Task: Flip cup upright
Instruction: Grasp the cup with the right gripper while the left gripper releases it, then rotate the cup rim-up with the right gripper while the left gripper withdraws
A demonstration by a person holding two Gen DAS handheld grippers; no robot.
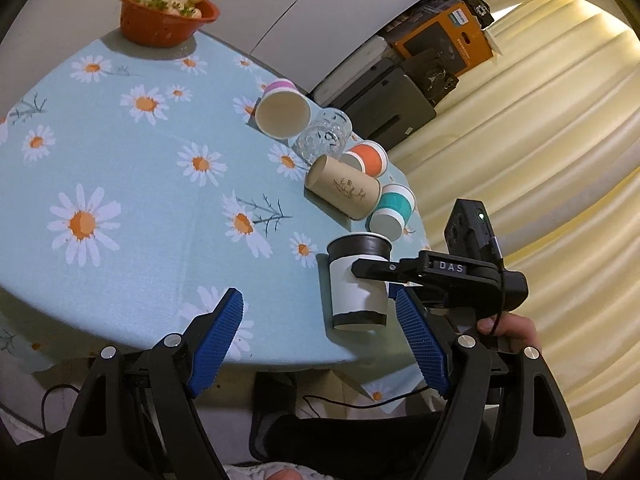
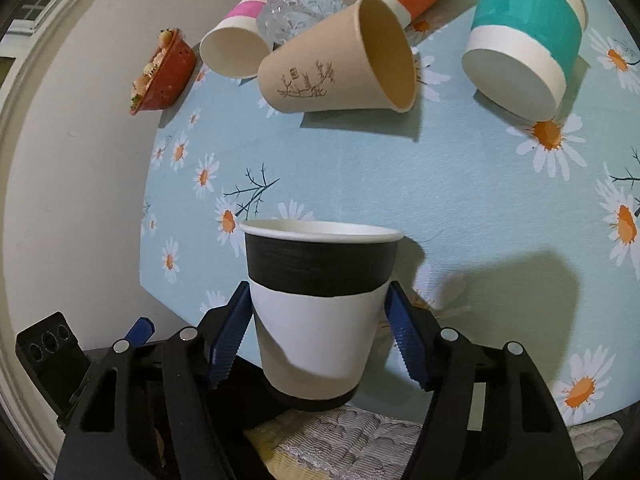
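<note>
A black-and-white paper cup (image 2: 320, 312) stands upright, mouth up, between the blue pads of my right gripper (image 2: 320, 336), which is shut on it near the table's front edge. In the left wrist view the same cup (image 1: 358, 284) stands on the tablecloth with the right gripper's black finger (image 1: 384, 270) across its side. My left gripper (image 1: 320, 340) is open and empty, just in front of that cup, over the table edge.
Lying on their sides on the daisy tablecloth (image 1: 140, 168): a tan cup (image 1: 342, 186), teal cup (image 1: 392, 210), orange cup (image 1: 368, 156), pink cup (image 1: 282, 110) and a clear glass (image 1: 324, 136). A red bowl of food (image 1: 166, 14) sits far left. Curtains hang right.
</note>
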